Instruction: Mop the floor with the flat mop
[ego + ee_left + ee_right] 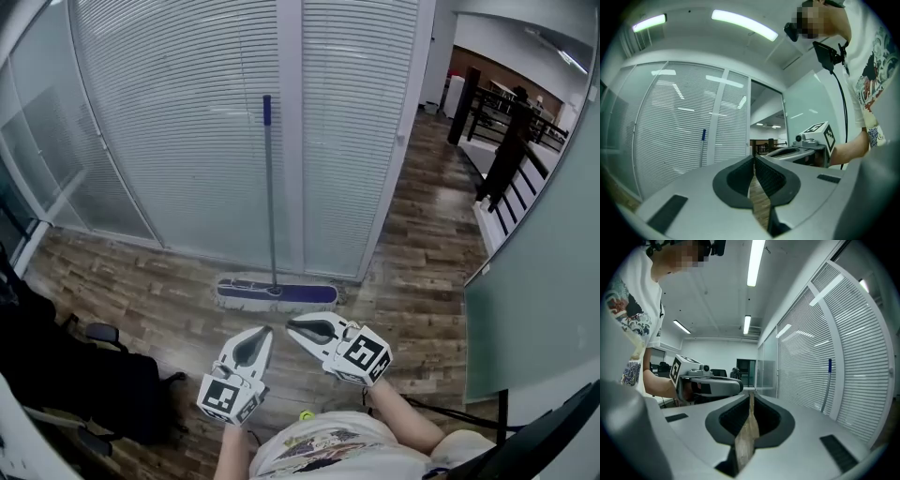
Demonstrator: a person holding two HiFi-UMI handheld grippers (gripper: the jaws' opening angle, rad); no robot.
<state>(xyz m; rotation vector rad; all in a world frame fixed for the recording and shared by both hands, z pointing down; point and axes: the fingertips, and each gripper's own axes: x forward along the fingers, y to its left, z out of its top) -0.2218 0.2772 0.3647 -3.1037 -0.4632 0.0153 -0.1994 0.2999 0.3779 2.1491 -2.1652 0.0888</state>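
Observation:
The flat mop stands with its blue pad (277, 292) on the wood floor. Its grey handle (270, 192) with a blue tip leans upright against the blinds wall. The handle (703, 148) also appears in the left gripper view, and the same handle (827, 391) in the right gripper view. My left gripper (267, 331) is shut and empty, just short of the pad on my side. My right gripper (290, 325) is beside it, also shut and empty. Each gripper view shows the other one: the right gripper (806, 144) and the left gripper (710, 385). Neither touches the mop.
A glass wall with white blinds (187, 131) runs behind the mop. Black office chairs (80, 375) crowd the lower left. A frosted glass partition (539, 281) stands at the right. A person (511, 150) stands far back by a railing.

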